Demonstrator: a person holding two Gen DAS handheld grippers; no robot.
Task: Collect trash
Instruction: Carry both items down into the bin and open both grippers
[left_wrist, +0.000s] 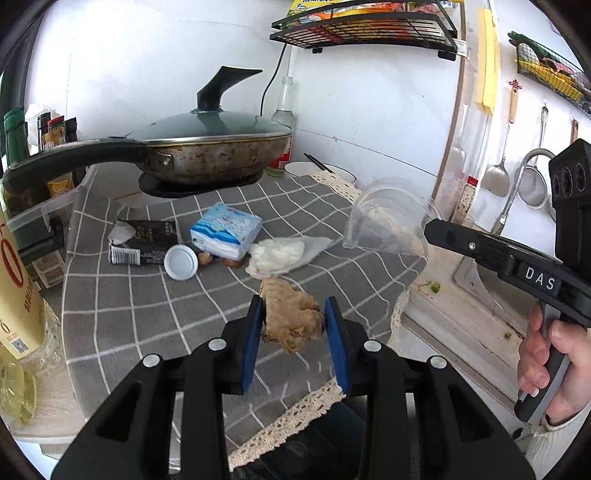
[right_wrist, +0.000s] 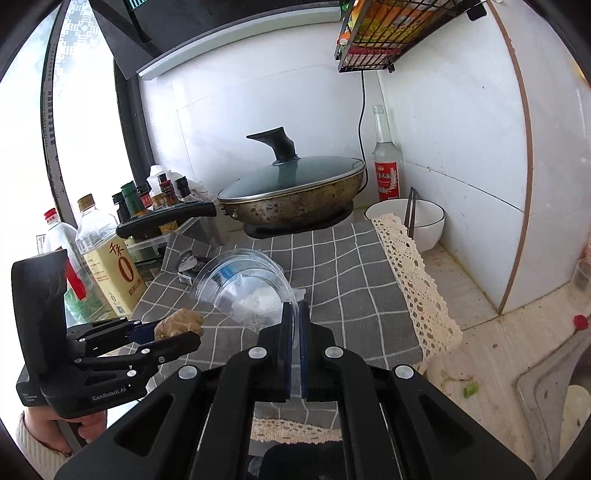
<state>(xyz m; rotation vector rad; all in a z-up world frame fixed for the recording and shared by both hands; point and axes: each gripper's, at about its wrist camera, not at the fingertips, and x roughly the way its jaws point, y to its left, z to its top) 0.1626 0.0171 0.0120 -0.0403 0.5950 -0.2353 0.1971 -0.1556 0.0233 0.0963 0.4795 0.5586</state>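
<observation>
Ginger root (left_wrist: 291, 317), a knobbly tan piece, sits between the two blue pads of the left gripper (left_wrist: 295, 325) in the left wrist view. The pads stand on either side of it and appear to touch it, so the gripper looks closed on the ginger, just above the grey checked cloth (left_wrist: 147, 325) covering the bench. The root's long axis runs away from the camera, along the fingers. Farther ahead on the cloth lie more scraps: a crumpled white tissue (left_wrist: 277, 254), a white round lid (left_wrist: 181, 261), a black wrapper (left_wrist: 146, 240) and a blue-and-white tissue pack (left_wrist: 226, 230). To the right, the right gripper (left_wrist: 430, 230) holds a clear plastic container (left_wrist: 384, 221) in the air.

From the right wrist view, the right gripper (right_wrist: 294, 350) is nearly shut, its pads pinching the thin rim of the clear plastic container (right_wrist: 247, 284), which tilts forward over the cloth (right_wrist: 351, 295). The left gripper (right_wrist: 173, 330) shows at lower left with the ginger (right_wrist: 179, 321) between its fingers, beside and slightly lower than the container. Both grippers are loaded, so the remaining scraps, lying ahead of the left one, probably wait until a load is dropped off. No bin is clearly identifiable in either view.
</observation>
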